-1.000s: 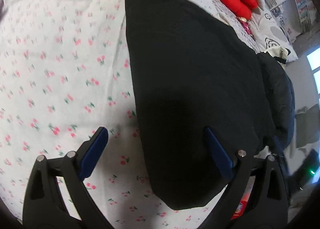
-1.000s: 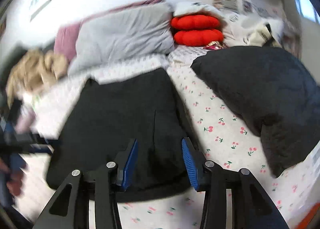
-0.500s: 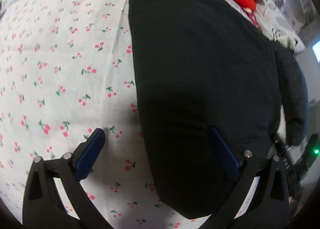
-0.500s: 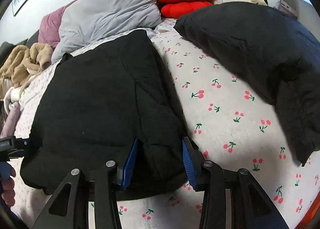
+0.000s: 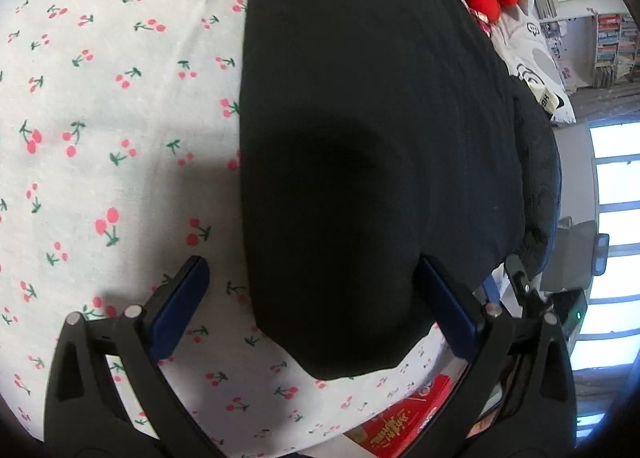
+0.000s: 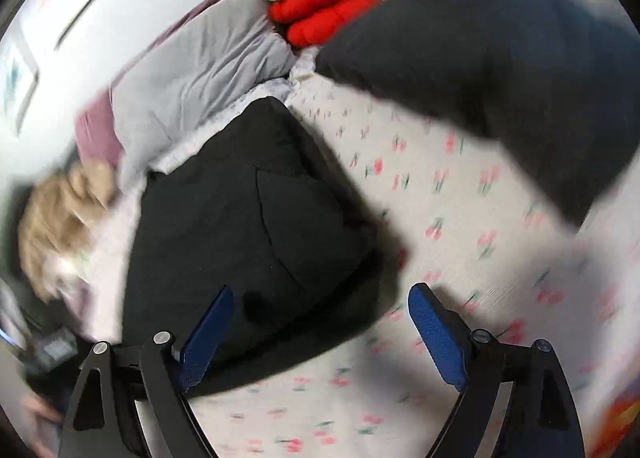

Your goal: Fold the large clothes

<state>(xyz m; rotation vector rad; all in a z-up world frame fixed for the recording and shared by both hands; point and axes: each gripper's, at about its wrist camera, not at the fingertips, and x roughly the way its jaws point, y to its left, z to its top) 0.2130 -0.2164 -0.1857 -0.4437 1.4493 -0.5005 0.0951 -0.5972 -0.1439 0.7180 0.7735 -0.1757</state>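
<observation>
Our right view blurs; right gripper [image 6: 320,322] jaws just sprang apart, empty. Left gripper [image 5: 316,298] jaws apart straddle the black garment [image 5: 360,138] hem; bed sheet [image 5: 100,118] free at nine o'clock.

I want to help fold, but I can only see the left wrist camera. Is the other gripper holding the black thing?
Observer: No. The right gripper is open. Its jaws have just been opening, and the black garment lies between them, unpinched.
Operator: What's past the garment on that side?
Observer: Something tan and fluffy, next to a grey quilt.
Operator: Is the garment's top smooth?
Observer: Not quite. A crease line runs across it.
</observation>
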